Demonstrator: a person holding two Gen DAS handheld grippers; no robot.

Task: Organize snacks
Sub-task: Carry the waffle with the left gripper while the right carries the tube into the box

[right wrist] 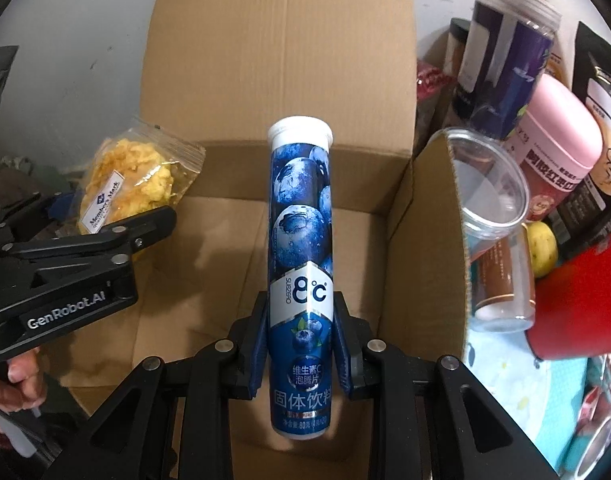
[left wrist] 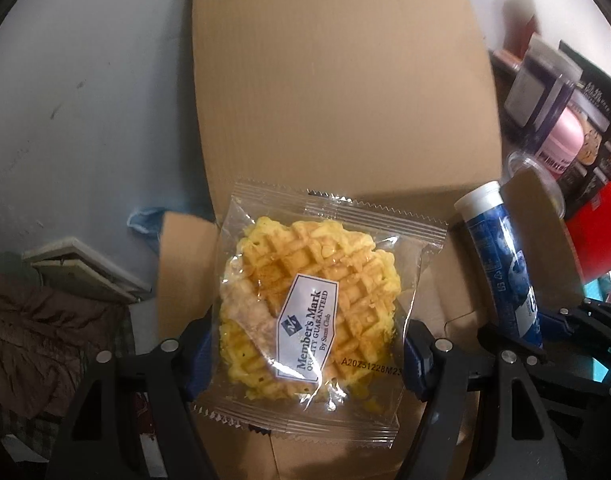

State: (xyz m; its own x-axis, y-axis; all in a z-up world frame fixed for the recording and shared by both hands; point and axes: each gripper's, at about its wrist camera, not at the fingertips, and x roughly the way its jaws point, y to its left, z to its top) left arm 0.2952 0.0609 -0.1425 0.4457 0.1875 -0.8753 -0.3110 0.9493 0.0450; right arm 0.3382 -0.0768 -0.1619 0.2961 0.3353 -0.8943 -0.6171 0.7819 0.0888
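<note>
Snacks are both over the open cardboard box (right wrist: 209, 264): left tool (left wrist: 305, 352) clamps the waffle pack (left wrist: 309, 304), right tool (right wrist: 301, 344) pinches the blueberry tube (right wrist: 301, 240). Slick tube could slide out and bounce off the flap.

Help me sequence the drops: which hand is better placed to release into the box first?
Probably right: its tool holds the blue blueberry tube over the brown cardboard box; the clear-wrapped waffle hangs near the box's left flap.
</note>
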